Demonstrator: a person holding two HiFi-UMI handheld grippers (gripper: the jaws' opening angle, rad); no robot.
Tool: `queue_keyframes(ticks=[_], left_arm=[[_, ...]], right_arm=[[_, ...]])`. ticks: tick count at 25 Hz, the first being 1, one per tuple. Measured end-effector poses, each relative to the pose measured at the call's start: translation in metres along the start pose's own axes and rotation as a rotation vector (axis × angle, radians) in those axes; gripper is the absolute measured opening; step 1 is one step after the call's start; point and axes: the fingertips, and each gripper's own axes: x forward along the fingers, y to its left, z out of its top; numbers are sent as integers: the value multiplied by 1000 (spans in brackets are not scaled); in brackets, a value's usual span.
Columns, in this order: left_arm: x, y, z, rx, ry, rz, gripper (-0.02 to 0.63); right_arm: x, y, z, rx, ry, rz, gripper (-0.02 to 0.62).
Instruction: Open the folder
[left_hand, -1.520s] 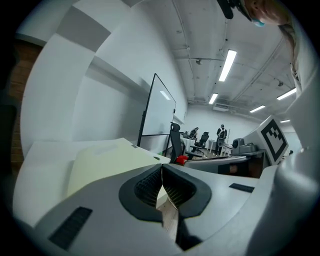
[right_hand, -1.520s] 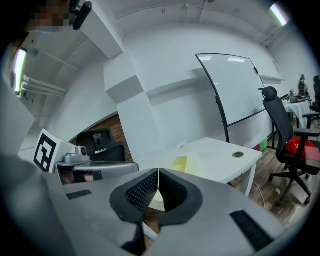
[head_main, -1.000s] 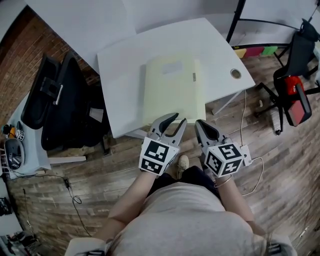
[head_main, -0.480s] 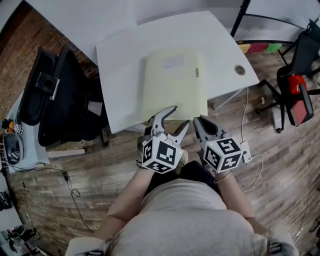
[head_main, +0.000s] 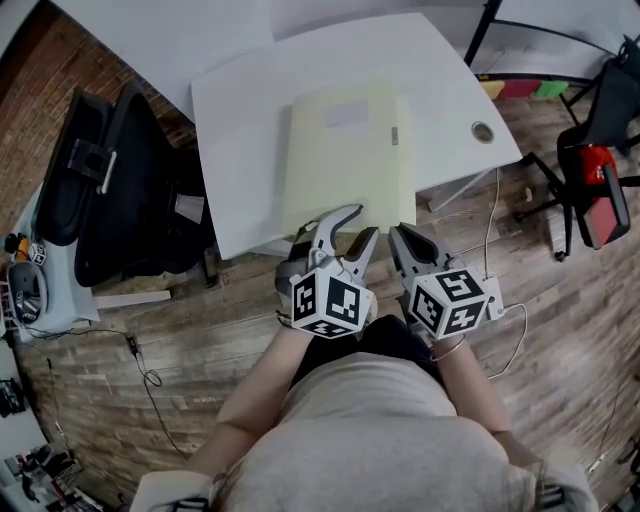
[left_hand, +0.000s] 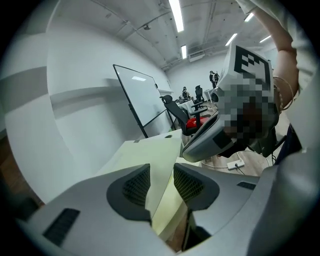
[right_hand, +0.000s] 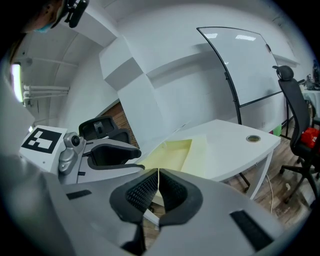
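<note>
Here, one pale yellow folder (head_main: 345, 160) lies flat on the white table (head_main: 240, 130), its lower edge at the table's near rim. It is a plain rectangle with a paler label patch (head_main: 347, 117) near its far end and a small grey tab (head_main: 394, 135) at its right edge. In the left gripper view the folder (left_hand: 150, 155) shows a top sheet whose edge runs down over a second yellow layer.

Two grippers meet the folder's near edge, close beside each other. The left gripper (head_main: 362, 221) has its jaws a moderate way apart, and in its own view (left_hand: 162, 182) the folder's top sheet passes through the gap, with space left on each side. The right gripper (head_main: 400, 235) sits at the near right corner. Its own view (right_hand: 157, 187) shows the jaws almost together, with a thin pale edge of the folder (right_hand: 172, 152) pinched between the ribbed pads.

Farther out, the one table carries a single round grommet (head_main: 483, 131) at its right corner, and a black chair (head_main: 110, 190) stands to its left.
</note>
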Motion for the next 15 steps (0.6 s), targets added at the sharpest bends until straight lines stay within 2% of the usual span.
queue_keyframes(ticks=[2, 8, 15], left_arm=[[0, -1, 2, 4, -5, 1, 140], [-1, -2, 5, 5, -7, -11, 114], [-10, 7, 15, -64, -36, 0, 101]], right_arm=[[-1, -1, -1, 1, 0, -2, 22], [-3, -1, -2, -1, -2, -6, 23], [-4, -1, -1, 5, -6, -4, 22]])
